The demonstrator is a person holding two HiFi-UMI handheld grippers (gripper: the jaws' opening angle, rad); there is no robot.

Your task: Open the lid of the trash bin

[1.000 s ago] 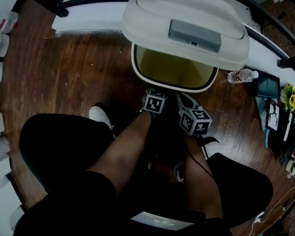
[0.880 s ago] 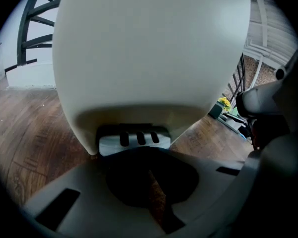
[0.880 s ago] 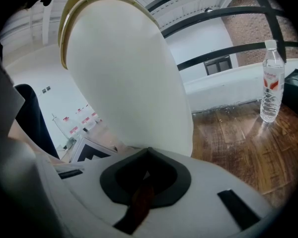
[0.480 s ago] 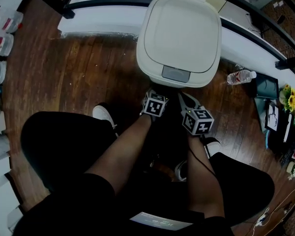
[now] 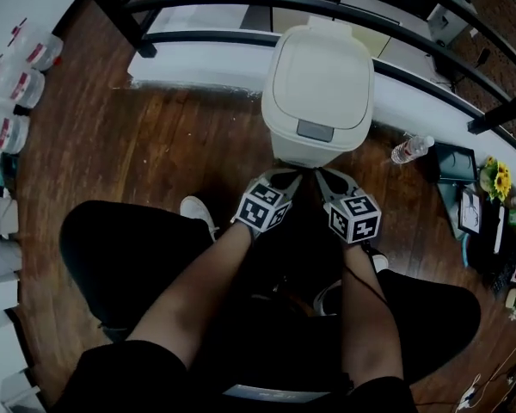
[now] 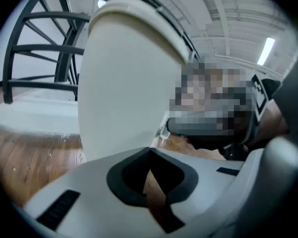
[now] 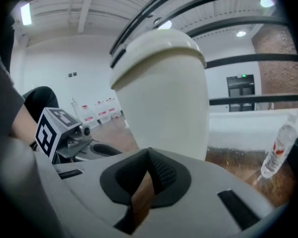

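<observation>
the trash bin (image 5: 318, 101) stands on the wooden floor (image 5: 155, 153) at twelve o'clock from the person, with its back to the white ledge under the black railing (image 5: 241, 3). its lid (image 5: 320, 71) lies flat and closed. the grey latch (image 5: 315, 130) sits at the lid's six o'clock edge, facing the grippers. the left gripper (image 5: 281, 177) and the right gripper (image 5: 329, 179) are side by side, low at the bin's front, both pointing toward twelve. i can't tell whether either tip touches the wall. each gripper's own view shows its jaws clenched tip to tip with nothing between them, and the pale bin wall close ahead. a water bottle (image 5: 410, 149) is on the floor at about four o'clock from the bin. a white shoe (image 5: 198, 212) shows at eight o'clock from the left gripper.
</observation>
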